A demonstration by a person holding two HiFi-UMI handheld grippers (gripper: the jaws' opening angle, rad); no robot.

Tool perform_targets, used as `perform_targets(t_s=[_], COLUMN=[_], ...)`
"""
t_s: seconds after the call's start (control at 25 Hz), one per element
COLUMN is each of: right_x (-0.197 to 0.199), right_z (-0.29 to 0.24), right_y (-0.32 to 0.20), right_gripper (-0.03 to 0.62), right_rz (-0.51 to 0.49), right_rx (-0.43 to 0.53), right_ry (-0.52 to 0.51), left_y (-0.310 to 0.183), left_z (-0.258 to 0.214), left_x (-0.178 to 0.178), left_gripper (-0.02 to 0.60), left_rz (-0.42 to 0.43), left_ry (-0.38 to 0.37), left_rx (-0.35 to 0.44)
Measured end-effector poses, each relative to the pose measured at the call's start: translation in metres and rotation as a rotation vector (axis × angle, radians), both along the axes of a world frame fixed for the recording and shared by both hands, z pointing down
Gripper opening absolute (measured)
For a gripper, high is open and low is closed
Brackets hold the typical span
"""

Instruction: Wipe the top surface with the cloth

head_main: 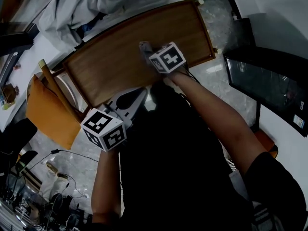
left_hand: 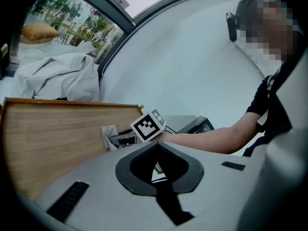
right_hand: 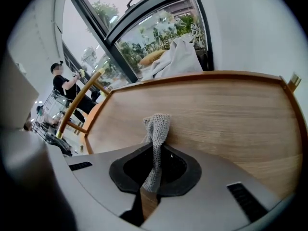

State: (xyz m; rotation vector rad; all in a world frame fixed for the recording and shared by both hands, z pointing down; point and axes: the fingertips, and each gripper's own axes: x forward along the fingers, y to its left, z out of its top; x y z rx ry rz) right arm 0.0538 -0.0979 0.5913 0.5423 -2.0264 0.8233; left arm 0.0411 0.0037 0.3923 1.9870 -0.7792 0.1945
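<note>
Nearest to the person wearing the rig, the left gripper [left_hand: 156, 145] hangs low off the front edge of the table, well apart from the work; its jaws are pressed together with nothing between them, and they point up toward the board; beyond it the right forearm [head_main: 216, 114] reaches out over the edge, and the right gripper [right_hand: 155, 148] at its end is out over the wooden top [head_main: 115, 64]; its jaws are clenched on the cloth [right_hand: 158, 126], a small grey knitted strip that runs up through the jaw opening, with its free end bunched against the wood roughly in the middle of the board; the top itself is a warm brown slab with a thin raised rim, and no other object lies on the wood that shows; at its left end stands a wooden chair [head_main: 50, 78] with an orange cushion [head_main: 48, 112], and loose cables [head_main: 60, 174] trail on the pale floor below it; at the right end sits a dark glass-fronted unit [head_main: 269, 85]; past the far edge a heap of pale sheeting [head_main: 82, 8] is slumped against the sill; behind that a big window [right_hand: 166, 30] shows green trees; off to the left in the right gripper view, another person [right_hand: 62, 83] in black stands well away.
</note>
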Motion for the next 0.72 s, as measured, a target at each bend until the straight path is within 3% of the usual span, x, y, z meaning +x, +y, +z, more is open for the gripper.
perform_targets(t_s=[0.72], right_x=[0.111], right_z=[-0.006], right_y=[-0.058], right_gripper=[0.034], right_rz=[0.135], right_rx=[0.053], right_ry=[0.027], left_y=[-0.034], left_z=[0.025], left_x=[0.041], left_gripper=[0.011], left_rz=[-0.012], left_ry=[-0.011], left_rx=[-0.033])
